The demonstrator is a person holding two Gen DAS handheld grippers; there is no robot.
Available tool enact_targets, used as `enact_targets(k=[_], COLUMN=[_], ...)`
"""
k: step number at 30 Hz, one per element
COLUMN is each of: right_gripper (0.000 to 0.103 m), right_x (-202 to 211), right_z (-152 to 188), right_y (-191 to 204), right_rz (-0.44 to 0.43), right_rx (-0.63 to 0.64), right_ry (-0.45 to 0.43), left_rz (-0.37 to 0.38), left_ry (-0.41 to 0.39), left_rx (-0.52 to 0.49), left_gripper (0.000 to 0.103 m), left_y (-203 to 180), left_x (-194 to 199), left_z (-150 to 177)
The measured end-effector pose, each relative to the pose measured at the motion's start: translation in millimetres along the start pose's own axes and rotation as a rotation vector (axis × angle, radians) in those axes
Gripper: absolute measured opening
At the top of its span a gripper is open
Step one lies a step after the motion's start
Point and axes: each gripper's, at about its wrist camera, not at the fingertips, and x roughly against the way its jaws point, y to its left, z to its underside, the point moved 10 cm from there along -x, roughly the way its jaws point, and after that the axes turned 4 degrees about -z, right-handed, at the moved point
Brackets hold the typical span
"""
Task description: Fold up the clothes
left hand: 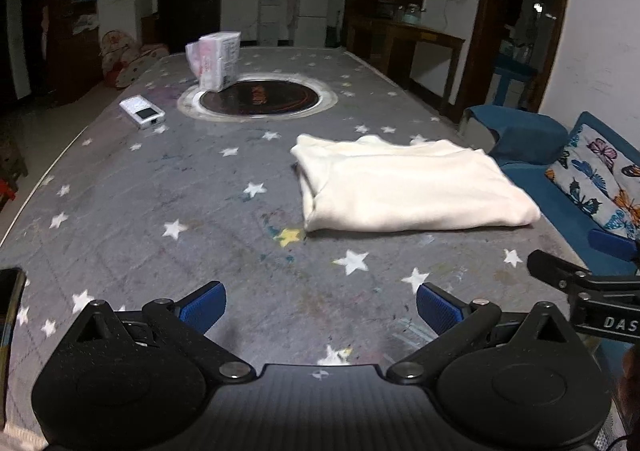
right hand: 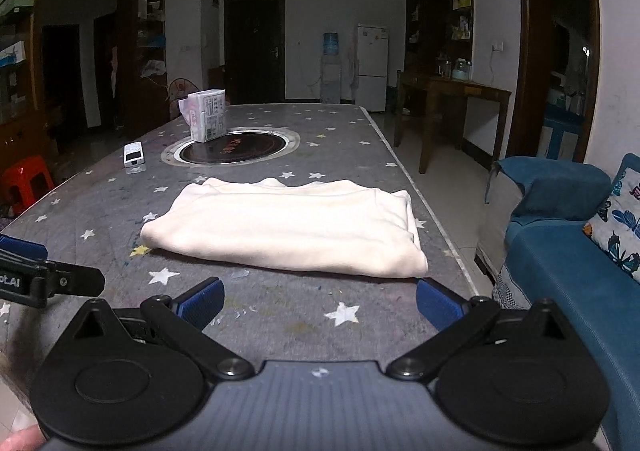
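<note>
A cream garment (right hand: pixel 286 229) lies folded into a flat rectangle on the right half of the worktop (left hand: pixel 160 187), close to the right edge, over a grey cover printed with white stars. Neither claw touches it. The left claw (left hand: pixel 320 309) hovers above the near part of the worktop, its blue pads spread wide with nothing between them, the garment ahead and to its right. The right claw (right hand: pixel 320 303) is also spread wide and holds nothing, its right pad just in front of the garment's near corner. Beyond the garment sit a round black hotplate (right hand: pixel 232 147) set into the worktop, a tissue pack (right hand: pixel 208 115) at its rim, and a small white device (right hand: pixel 133 153). A blue sofa (right hand: pixel 568 267) stands beside the right edge.
</note>
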Motion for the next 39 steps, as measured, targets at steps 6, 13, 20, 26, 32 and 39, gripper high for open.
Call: enact_targets(k=[6,13,20,26,32,39], right_gripper=[0.103,0.103,0.103,0.103,0.103,0.103], right_x=[-1.3,-1.3,-0.6,2.1,3.7,0.8], right_z=[3.7,7.7,10.3,12.6,13.9,13.9], right_y=[6.1,14.6,16.9,17.6,17.7,19.4], right_rz=[0.0,-0.008,-0.017,-0.02,-0.022,-0.021], right_rx=[-0.002,0.011,0.002,-0.002,-0.005,0.002], right_ry=[0.028,0.036,0.035,0.034,0.032,0.041], left_rz=[0.012,0.003,-0.006,-0.009,-0.001,0.016], left_ry=[0.013,0.018,0.016,0.016,0.02,0.038], left_rx=[-0.017,-0.028,-0.048,-0.054,-0.051,-0.045], left_gripper=[0.103,0.103,0.103,0.103,0.103,0.103], left_y=[1.1,2.5,0.1,-1.0,-2.2,-3.6], left_x=[2.5,3.3,4.3,5.5,6.0,0.9], left_z=[5.8,10.2,12.4,13.5,14.3,14.6])
